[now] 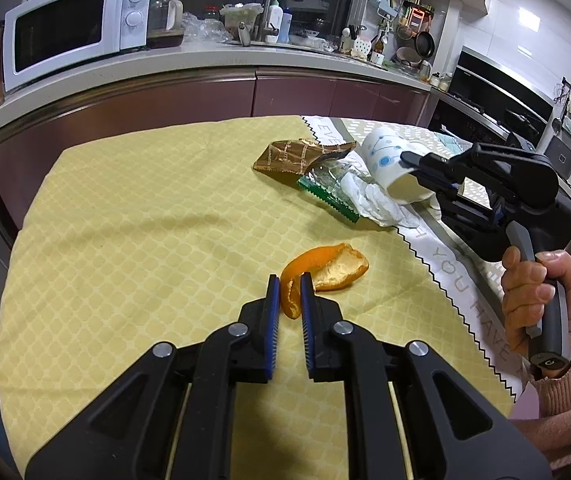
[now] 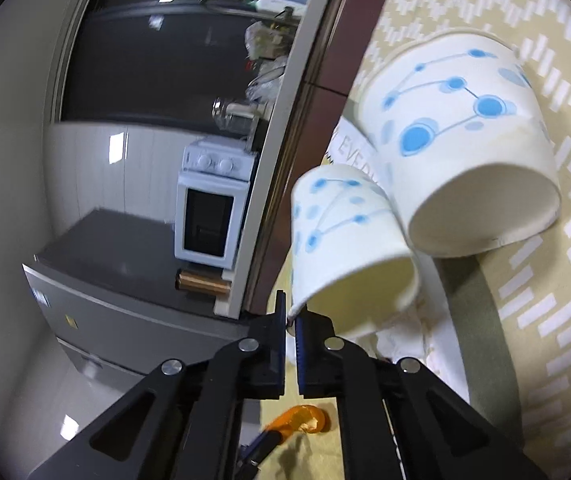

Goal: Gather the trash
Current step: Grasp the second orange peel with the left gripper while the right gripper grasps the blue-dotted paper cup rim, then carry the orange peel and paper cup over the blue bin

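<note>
Two pieces of trash are in hand at once, so the sound way through is to lift each straight up and carry it off without shaking: the orange peel [image 1: 325, 270] is limp and curled, and the paper cup [image 2: 349, 248] is caught only by its thin rim, so a twist or a squeeze could fold the wall and let it slip.

The left tool [image 1: 287, 280] is nearly closed, its blue-padded fingers [image 1: 272, 300] pressing a narrow strip of the peel between them, while the broader part of the peel lies just beyond on the yellow cloth of the tabletop [image 1: 125, 220].

The right tool [image 2: 290, 312] is almost fully closed too, pinching the cup's rim at its lowest edge; the cup hangs tilted, mouth toward the camera. A second paper cup [image 2: 465, 140] lies on its side just behind it; whether the two touch I cannot tell.

Still to collect, by my judgement: a brown wrapper [image 1: 301, 154], a clear green-edged wrapper [image 1: 327, 188] and a crumpled tissue [image 1: 373, 200], heaped together farther back.
</note>
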